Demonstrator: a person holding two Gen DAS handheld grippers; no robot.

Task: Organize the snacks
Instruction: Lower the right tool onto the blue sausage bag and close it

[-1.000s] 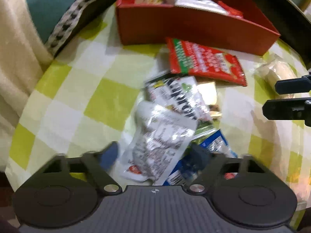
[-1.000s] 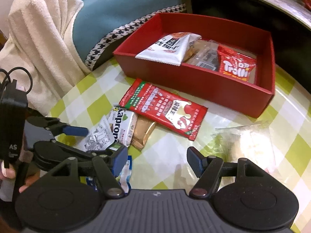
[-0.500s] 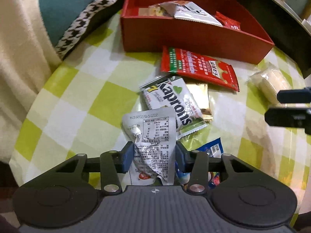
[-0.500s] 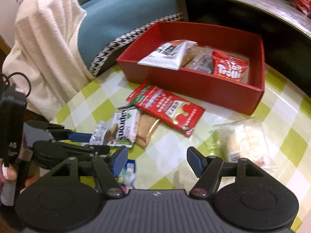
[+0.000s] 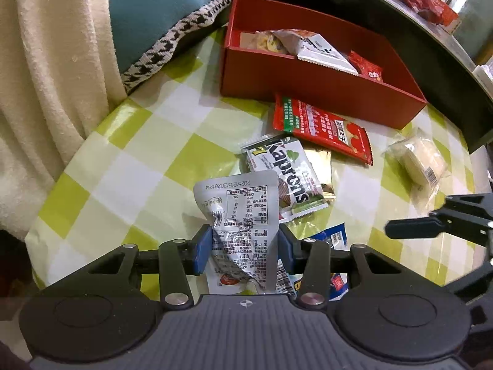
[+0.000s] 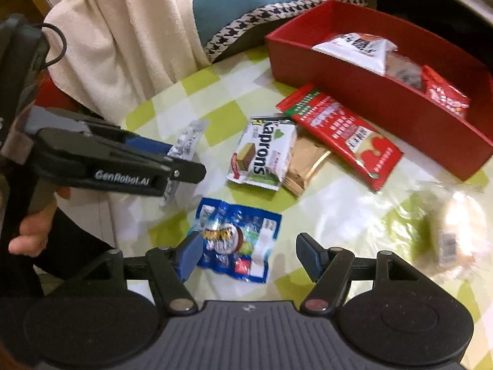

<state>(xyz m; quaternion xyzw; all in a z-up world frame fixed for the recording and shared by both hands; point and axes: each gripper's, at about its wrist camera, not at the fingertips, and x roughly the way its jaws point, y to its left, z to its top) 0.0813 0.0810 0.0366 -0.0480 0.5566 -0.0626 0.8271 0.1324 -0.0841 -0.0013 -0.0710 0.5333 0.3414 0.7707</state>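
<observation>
Snacks are lying scattered on the checked tablecloth (image 5: 101, 166) at mid-frame, below the red box (image 5: 308, 89) at upper right. One silver packet (image 5: 243, 215) is being clamped by the left gripper (image 5: 245, 248). The right gripper (image 6: 249, 254) is being held with jaws apart over a blue packet (image 6: 237, 240), not pressing it.

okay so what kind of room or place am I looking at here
Probably a home living or dining area. A table with a green-and-white checked cloth stands against a teal cushion with houndstooth trim and a cream throw, and loose snack packets lie beside a red box.
</observation>
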